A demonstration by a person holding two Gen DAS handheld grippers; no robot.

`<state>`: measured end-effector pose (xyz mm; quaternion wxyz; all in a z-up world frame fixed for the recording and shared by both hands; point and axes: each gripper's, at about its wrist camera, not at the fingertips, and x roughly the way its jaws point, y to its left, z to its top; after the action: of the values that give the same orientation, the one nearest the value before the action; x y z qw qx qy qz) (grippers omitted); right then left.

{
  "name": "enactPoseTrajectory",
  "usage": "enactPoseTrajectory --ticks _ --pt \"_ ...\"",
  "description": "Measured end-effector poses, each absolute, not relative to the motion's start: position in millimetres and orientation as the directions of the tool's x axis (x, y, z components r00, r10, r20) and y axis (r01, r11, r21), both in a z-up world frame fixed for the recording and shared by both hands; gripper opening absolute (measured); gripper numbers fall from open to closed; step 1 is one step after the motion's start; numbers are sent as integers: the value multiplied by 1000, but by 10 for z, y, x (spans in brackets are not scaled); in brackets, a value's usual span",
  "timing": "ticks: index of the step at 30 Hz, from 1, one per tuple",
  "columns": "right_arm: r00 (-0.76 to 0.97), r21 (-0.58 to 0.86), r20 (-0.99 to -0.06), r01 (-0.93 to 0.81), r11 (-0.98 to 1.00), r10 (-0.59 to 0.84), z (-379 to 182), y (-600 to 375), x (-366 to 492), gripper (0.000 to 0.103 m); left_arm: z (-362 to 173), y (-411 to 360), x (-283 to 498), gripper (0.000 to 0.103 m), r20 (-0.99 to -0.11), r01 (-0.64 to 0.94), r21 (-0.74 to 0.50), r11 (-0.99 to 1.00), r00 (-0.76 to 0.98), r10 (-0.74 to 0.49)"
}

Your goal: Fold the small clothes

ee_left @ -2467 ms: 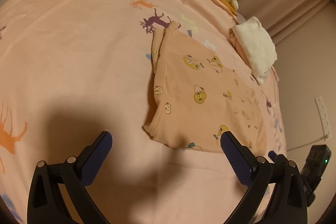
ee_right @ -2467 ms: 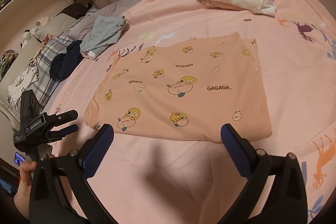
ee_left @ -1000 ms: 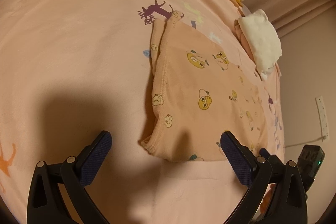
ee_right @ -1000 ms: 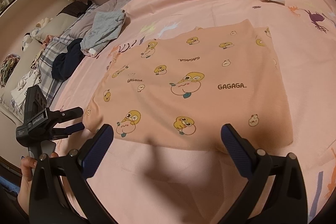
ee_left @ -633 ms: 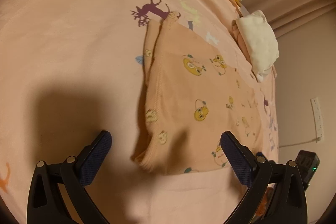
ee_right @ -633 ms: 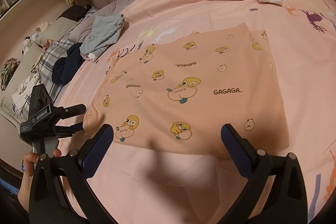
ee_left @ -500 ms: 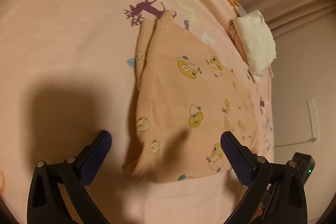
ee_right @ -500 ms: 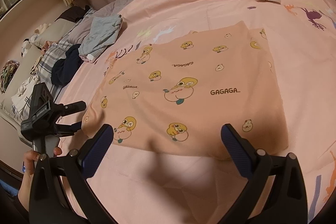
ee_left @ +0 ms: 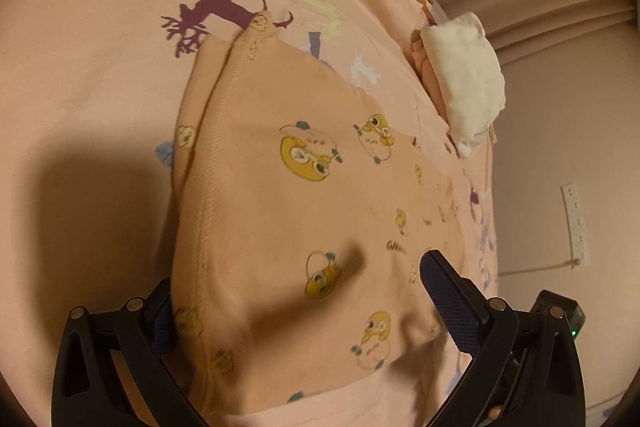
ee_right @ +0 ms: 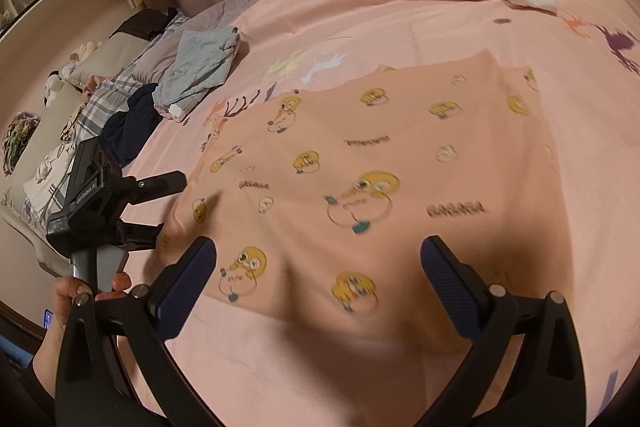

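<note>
Two grippers close on one peach garment that lies flat on the pink bedsheet. In hand is the grasp before a fold. The left gripper is spread wide, straddling the garment's hemmed corner, one finger over the cloth, the other partly behind its edge. The right gripper hovers spread above the near edge at 6 o'clock. Next, I judge, both must drop, pinch that edge and carry it over toward 12 o'clock. In the right wrist view the garment's long axis runs from 9 to 3 o'clock, its hem pointing to 9 o'clock, at the left gripper.
</note>
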<state>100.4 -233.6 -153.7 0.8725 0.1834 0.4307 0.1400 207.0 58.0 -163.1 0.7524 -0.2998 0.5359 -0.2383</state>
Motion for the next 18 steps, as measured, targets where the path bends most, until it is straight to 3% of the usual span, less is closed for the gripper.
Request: enactPoseTrajectory --ticks 6,9,10,11,15,17,18 --pt "583 371 -724 -119 921 367 -1507 -2099 1368 101 -1622 543 2158 100 -663 36 -708 705 308 -682" --pt "568 342 -750 -106 934 339 -1527 -2004 1624 92 -1615 560 2177 80 -678 22 -693 720 320 -662" --pt "557 343 -761 -92 935 334 -1554 -1983 1722 84 -1615 569 2182 66 -684 17 -687 727 322 -654" --pt "548 344 -768 -82 935 331 -1572 -1971 1787 76 -1622 579 2186 59 -686 14 -686 727 320 -653" --pt "528 308 -794 -77 948 300 -1640 -1851 2043 53 -1628 603 2183 44 -702 10 -668 744 322 -635" --pt "528 270 -805 -78 960 270 -1664 -1805 2141 36 -1612 612 2175 34 -707 13 -659 752 329 -626" --pt "527 247 -814 -68 967 245 -1680 -1792 2196 33 -1603 619 2171 33 -707 11 -659 752 332 -624"
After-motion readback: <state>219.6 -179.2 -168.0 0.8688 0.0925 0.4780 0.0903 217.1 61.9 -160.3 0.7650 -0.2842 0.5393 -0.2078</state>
